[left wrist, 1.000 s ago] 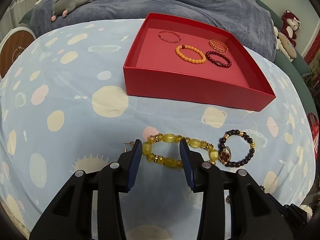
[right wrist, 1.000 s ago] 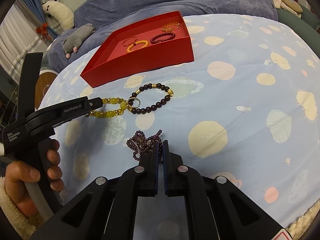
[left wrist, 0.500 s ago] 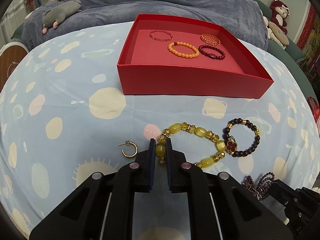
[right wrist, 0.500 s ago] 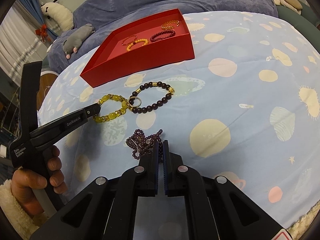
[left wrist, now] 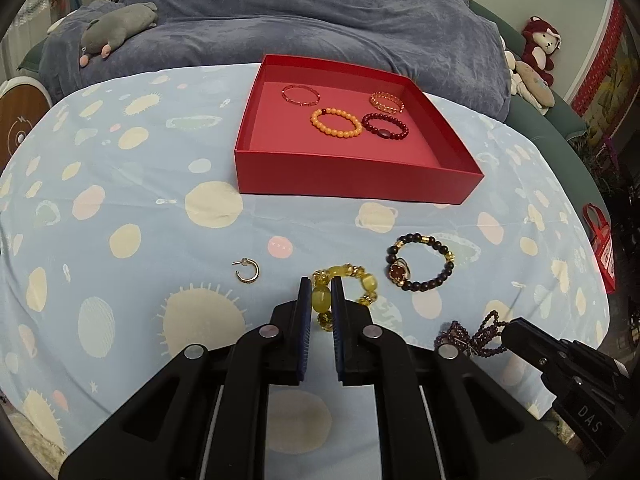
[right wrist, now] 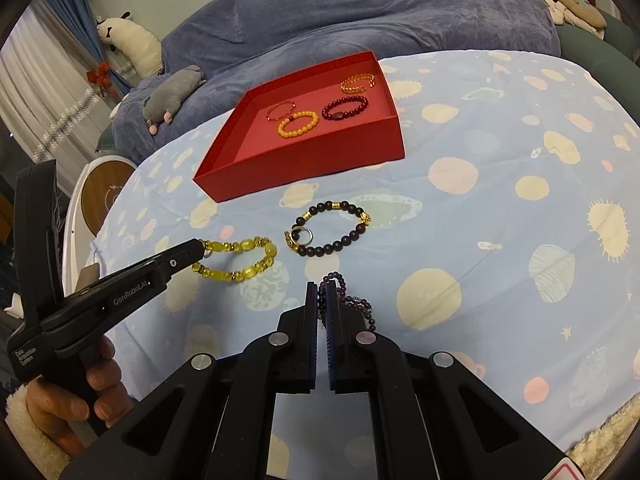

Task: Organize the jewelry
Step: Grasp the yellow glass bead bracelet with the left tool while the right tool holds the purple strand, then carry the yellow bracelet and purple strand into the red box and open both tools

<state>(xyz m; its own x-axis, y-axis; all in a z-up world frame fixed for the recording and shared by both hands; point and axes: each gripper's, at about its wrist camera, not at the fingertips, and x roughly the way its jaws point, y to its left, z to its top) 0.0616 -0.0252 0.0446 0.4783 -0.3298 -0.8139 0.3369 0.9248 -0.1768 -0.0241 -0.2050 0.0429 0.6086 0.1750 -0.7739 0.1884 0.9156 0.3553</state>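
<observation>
Left gripper [left wrist: 319, 286]: jaws pinching one yellow bead bracelet [left wrist: 347, 290] by its near end. Right gripper [right wrist: 321, 290]: jaws pressed onto one purple bead strand [right wrist: 347, 300]. Just beyond both lies one dark bead bracelet [right wrist: 329, 229]; farther ahead, one red tray [left wrist: 352, 186] holding four bracelets. Only the left wrist view shows one gold hoop earring [left wrist: 247, 274], left of its jaws.

On the planet-print blue bedsheet [left wrist: 120, 184], open cloth stretches left of the shallow red cardboard tray [left wrist: 352, 184], broken only by a small gold hoop earring [left wrist: 246, 272]. A dark beaded bracelet with gold spacers [left wrist: 420, 266] lies in the lane between the near edge and the tray's front wall.
</observation>
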